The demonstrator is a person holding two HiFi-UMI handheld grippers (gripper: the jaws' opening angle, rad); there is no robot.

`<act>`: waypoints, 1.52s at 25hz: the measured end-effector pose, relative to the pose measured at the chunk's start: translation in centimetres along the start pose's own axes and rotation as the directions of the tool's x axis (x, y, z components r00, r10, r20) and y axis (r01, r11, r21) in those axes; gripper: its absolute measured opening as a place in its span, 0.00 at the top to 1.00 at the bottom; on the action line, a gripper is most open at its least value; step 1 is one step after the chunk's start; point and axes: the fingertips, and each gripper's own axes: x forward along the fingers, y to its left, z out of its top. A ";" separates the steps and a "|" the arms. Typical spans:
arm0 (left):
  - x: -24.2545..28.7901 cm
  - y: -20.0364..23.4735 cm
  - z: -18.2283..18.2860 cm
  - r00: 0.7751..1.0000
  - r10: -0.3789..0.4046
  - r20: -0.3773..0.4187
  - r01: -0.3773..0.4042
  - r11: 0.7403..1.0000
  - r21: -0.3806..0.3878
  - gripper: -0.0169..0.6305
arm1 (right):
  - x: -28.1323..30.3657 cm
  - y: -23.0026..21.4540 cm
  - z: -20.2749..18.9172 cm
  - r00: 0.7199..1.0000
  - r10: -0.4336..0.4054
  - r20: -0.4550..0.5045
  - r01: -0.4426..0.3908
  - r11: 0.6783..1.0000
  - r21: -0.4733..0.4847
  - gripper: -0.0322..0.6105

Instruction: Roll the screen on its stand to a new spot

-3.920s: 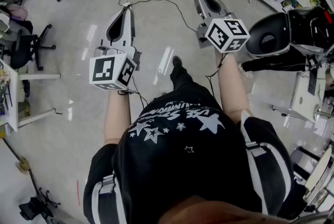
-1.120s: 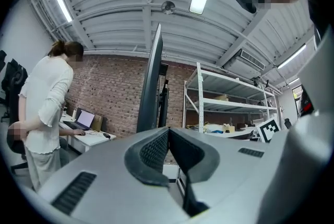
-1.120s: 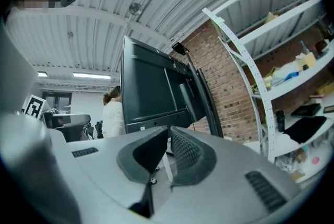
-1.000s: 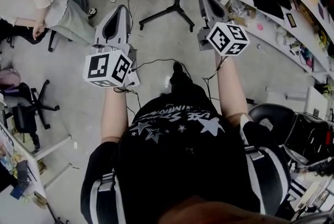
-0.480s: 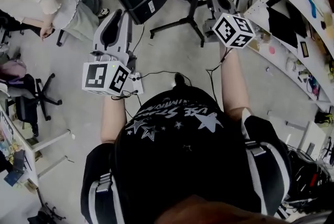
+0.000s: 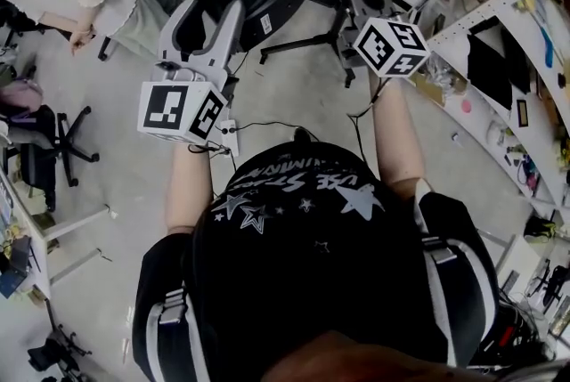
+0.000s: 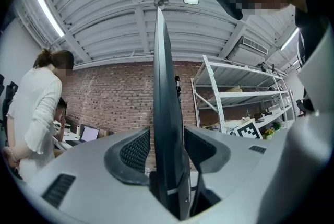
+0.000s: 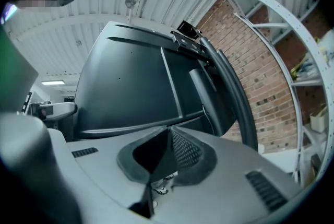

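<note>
Left gripper (image 6: 212, 20) raised, opening astride screen (image 7: 164, 87) edge, right gripper (image 8: 166, 131) raised, closed

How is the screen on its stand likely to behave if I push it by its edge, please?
The screen looks thin and rigid, so it probably won't flex. Mounted high on a slim stand with spread legs, it could wobble or tip if pushed near the top. On the smooth floor it should roll easily.

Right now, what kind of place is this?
Probably a workshop or lab-type office: cluttered metal shelves, a bare brick wall, and an office chair beside a person seated at a desk.
</note>
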 end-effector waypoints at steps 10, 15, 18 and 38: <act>2.5 0.0 -0.7 1.000 -0.023 -0.008 0.023 0.999 -0.038 0.67 | 0.6 1.2 -0.2 0.999 0.043 -0.017 -0.043 0.999 -0.017 0.94; 2.6 -0.3 -0.7 0.999 -0.043 -0.018 0.042 0.998 -0.042 0.68 | 0.2 2.5 -0.2 0.998 0.063 -0.021 -0.063 0.998 -0.027 0.94; 2.5 -0.5 -0.7 0.998 -0.057 -0.020 0.056 0.998 -0.043 0.69 | -0.1 3.2 0.1 0.998 0.060 -0.014 -0.060 0.998 -0.029 0.94; -0.9 -3.5 0.0 0.992 -0.122 -0.022 0.120 0.991 -0.063 0.71 | -6.9 8.4 -0.1 0.999 -0.040 0.013 0.041 0.998 -0.042 0.94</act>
